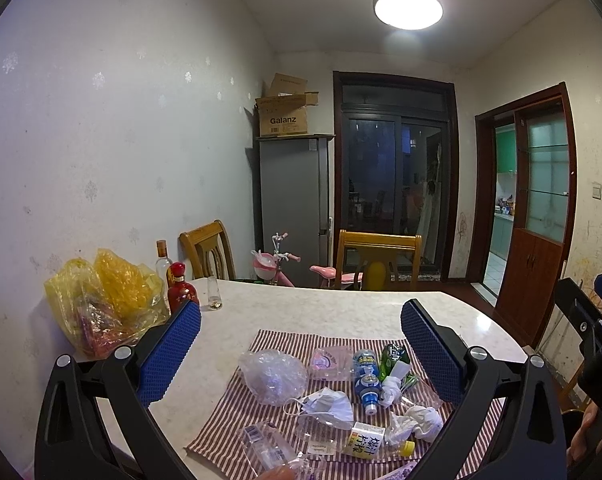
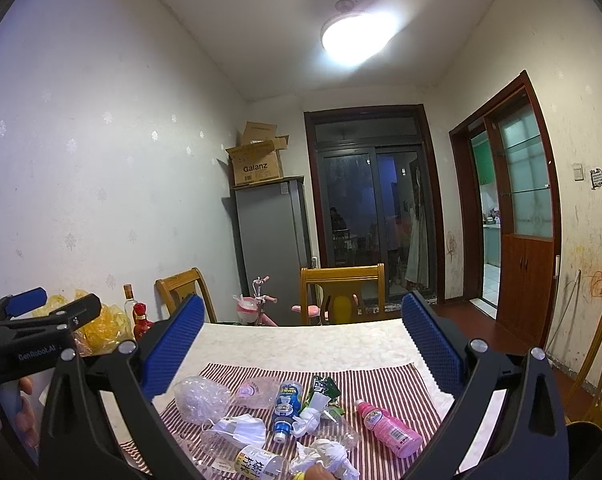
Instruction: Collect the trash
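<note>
We see both grippers held above the near edge of a pale marble-patterned counter point(image 1: 321, 312), each with its blue-padded jaws spread wide and nothing between them: the left gripper point(image 1: 301, 344) frames the trash from the left, the right gripper point(image 2: 303, 338) from the right, and each shows at the edge of the other's view. The trash lies scattered on a red-and-white striped cloth point(image 2: 381, 384) spread over the near part of the counter. At the cloth's left sits a crumpled clear plastic bag point(image 1: 273, 374), with a flattened clear cup with a pink label point(image 1: 327, 362) just beside it. A blue-labelled bottle point(image 1: 366, 380) lies on its side near the middle, a green wrapper point(image 1: 395, 358) touching its right side. Nearer us a white face mask point(image 1: 327, 402) rests partly over a clear plastic piece, and a crumpled white tissue point(image 1: 421, 420) lies to its right. A clear bottle with a yellow cap point(image 1: 375, 446) lies close to the near edge. The right wrist view also shows a pink bottle point(image 2: 387, 428) on its side at the cloth's right. At the bottom of both views something orange-pink shows, perhaps a fingertip, though we cannot be sure. Well apart, at the counter's far left, stand a yellow plastic bag point(image 1: 105, 300), a red bottle point(image 1: 181, 288), and a small glass point(image 1: 213, 294).
</note>
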### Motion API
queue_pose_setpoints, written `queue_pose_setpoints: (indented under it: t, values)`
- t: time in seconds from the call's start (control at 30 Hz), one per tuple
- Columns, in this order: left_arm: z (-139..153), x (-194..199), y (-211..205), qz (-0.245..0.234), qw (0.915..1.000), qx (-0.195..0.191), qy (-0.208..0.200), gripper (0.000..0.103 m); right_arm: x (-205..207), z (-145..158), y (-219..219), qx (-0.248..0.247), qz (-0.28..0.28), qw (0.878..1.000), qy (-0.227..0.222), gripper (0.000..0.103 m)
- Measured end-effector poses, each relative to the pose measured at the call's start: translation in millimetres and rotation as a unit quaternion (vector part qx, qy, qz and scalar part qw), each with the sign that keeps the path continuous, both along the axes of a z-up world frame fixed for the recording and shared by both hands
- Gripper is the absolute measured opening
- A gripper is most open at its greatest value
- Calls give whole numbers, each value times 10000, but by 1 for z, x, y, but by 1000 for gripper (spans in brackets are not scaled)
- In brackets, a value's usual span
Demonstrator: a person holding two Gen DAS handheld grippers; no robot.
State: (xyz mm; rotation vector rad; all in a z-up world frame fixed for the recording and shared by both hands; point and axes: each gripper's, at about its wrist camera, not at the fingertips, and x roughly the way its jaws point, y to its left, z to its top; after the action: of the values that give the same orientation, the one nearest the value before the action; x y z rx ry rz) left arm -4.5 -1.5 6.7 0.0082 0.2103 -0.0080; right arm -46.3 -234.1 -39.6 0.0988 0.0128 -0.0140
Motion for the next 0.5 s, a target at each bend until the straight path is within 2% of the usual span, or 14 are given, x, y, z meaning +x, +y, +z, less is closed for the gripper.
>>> queue_pose_setpoints:
  t: [0.5]
  values:
    - [0, -1, -2, -1, 10000, 1, 2, 97, 0, -1, 1, -9, 7, 10000, 2, 99]
